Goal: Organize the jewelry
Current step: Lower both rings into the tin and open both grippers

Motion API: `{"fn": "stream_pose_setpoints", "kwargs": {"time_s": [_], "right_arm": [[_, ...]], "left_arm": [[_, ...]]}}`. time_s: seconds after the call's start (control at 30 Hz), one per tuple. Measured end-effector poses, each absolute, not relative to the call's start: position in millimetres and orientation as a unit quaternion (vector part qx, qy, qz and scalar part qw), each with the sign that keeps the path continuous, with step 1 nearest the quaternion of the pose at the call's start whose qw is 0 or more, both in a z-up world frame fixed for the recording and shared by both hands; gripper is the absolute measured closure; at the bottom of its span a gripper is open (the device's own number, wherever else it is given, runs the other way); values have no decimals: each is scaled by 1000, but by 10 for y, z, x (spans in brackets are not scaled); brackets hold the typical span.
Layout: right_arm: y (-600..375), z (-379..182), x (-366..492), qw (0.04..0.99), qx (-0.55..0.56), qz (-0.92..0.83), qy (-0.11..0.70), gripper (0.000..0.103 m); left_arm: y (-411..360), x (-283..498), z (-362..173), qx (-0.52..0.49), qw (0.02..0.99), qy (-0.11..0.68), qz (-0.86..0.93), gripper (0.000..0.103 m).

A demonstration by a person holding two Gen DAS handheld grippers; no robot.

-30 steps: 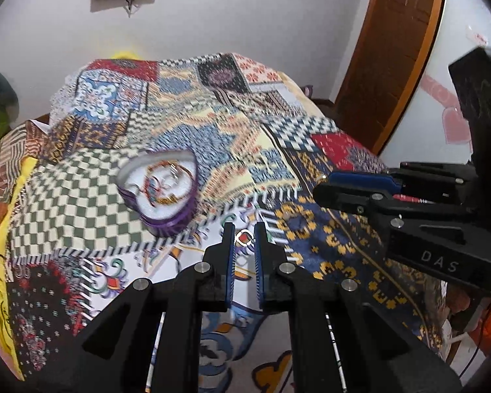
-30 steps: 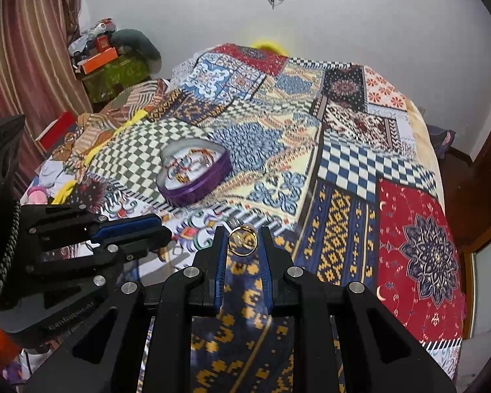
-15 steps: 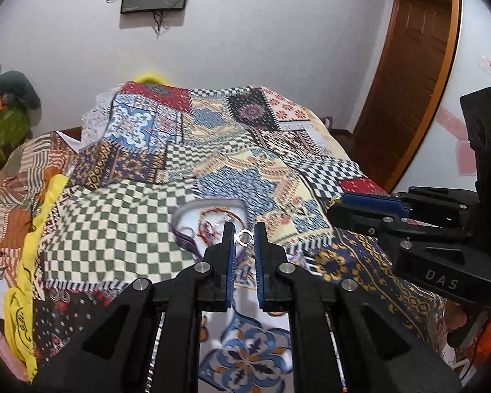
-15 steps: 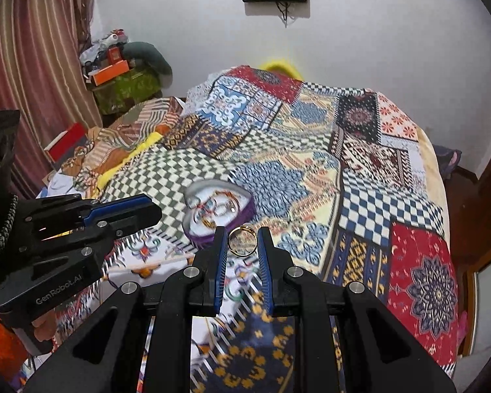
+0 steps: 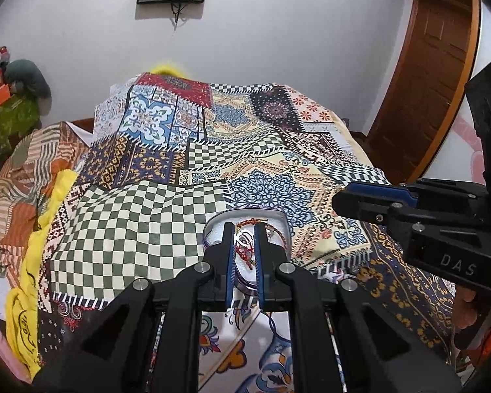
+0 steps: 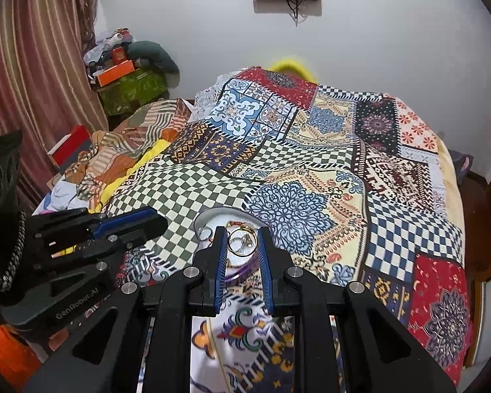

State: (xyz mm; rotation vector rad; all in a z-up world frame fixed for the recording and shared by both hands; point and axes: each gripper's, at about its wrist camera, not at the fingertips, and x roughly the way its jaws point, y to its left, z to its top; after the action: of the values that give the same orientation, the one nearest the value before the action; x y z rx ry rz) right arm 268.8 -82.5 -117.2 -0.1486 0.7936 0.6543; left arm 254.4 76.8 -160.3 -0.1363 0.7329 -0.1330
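Both grippers are now hovering over the heart-shaped box on the quilt. We're pinching a silver ring in the left gripper and a gold ring in the right gripper. Opening too high risks rings bouncing out onto the quilt.

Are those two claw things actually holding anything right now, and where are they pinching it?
Yes. The left gripper pinches a small silver ring across its band; the right gripper pinches a gold ring the same way.
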Motion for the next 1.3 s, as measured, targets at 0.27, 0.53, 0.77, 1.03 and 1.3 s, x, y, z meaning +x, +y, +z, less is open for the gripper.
{"fn": "stream_pose_setpoints", "kwargs": {"time_s": [0.27,0.53,0.77,1.03,1.3], "right_arm": [[-717,-1315,2940,850,-59,315,418,86],[-598,-1472,3178,828,-62,316,460,86],[-522,-1574,3329,806,-43,324,494,86],[-419,-1652,3364,797,-51,319,510,86],[-417,-1594,3351,796,-51,320,512,83]], "left_arm": [[797,2810,-1797,-70,919,382,-65,94],[821,3036,-2007,-65,909,407,-63,94],[835,3155,-2113,-74,901,421,-74,94],[816,3162,-2155,-69,901,422,-75,94],[852,3079,-2049,-71,904,415,-69,94]]}}
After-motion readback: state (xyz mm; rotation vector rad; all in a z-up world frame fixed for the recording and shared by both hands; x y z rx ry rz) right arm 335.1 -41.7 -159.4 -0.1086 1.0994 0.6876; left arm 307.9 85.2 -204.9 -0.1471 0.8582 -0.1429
